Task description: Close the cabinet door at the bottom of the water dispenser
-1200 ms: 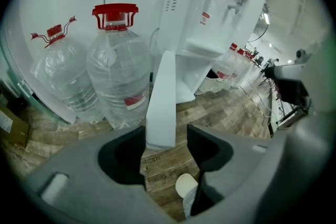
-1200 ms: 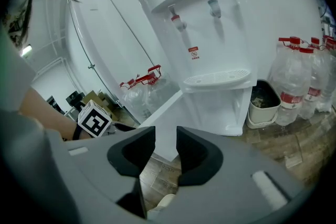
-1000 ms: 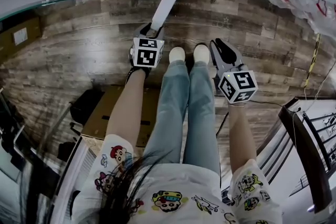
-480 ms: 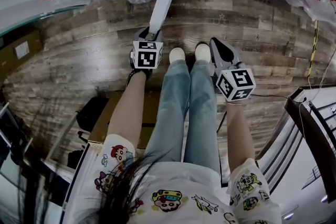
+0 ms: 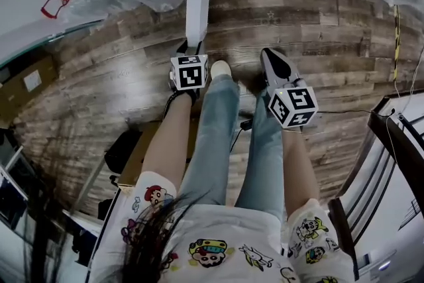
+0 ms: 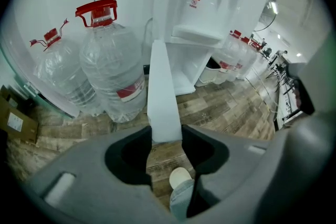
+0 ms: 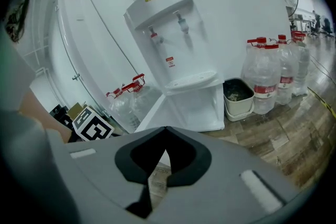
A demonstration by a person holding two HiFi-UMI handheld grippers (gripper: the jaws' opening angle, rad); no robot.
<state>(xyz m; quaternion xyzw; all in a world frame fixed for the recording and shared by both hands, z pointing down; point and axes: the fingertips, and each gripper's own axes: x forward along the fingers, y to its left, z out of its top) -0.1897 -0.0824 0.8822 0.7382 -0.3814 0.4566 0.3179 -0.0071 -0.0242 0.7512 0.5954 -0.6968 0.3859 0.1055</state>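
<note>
Two grippers, one working: left gripper [image 6: 166,136] clamped on free edge of cabinet door [image 6: 164,92]; door stands wide open off water dispenser [image 6: 205,2] base. Right gripper [image 7: 165,131] pinched together, empty. Swing door along hinge arc, wrist turning with panel, clear of water bottles [image 6: 113,65]. Let go only once flush.

Bottles [image 6: 113,65] left of dispenser [image 6: 205,2] — bin [image 7: 238,97] beside, right

No legible text; red bottle label [image 6: 131,93] unreadable.
</note>
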